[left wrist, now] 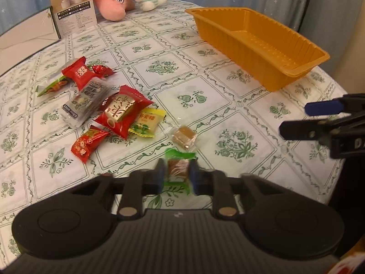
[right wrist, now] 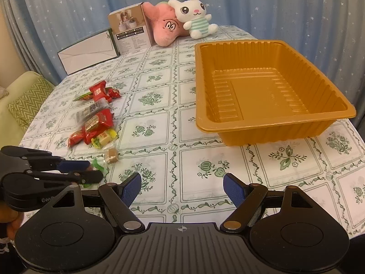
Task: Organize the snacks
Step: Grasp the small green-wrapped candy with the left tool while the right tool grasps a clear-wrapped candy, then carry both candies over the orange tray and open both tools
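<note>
My left gripper (left wrist: pixel 177 173) is shut on a green-wrapped candy (left wrist: pixel 178 167) just above the tablecloth; it also shows in the right wrist view (right wrist: pixel 91 170), at the left. A clear-wrapped brown candy (left wrist: pixel 184 137) lies just beyond it. A pile of snacks lies to the left: a big red packet (left wrist: pixel 123 111), a yellow candy (left wrist: pixel 147 123), a small red candy (left wrist: pixel 89 142), a clear dark packet (left wrist: pixel 87 101). The empty orange tray (right wrist: pixel 269 91) stands at the right. My right gripper (right wrist: pixel 181 187) is open and empty over the table in front of the tray.
Two plush toys, a pink one (right wrist: pixel 165 28) and a white rabbit (right wrist: pixel 195 16), sit at the table's far edge beside a brown box (right wrist: pixel 131 30) and a white box (right wrist: pixel 87 53). A green cushion (right wrist: pixel 25 100) lies past the left edge. Curtains hang behind.
</note>
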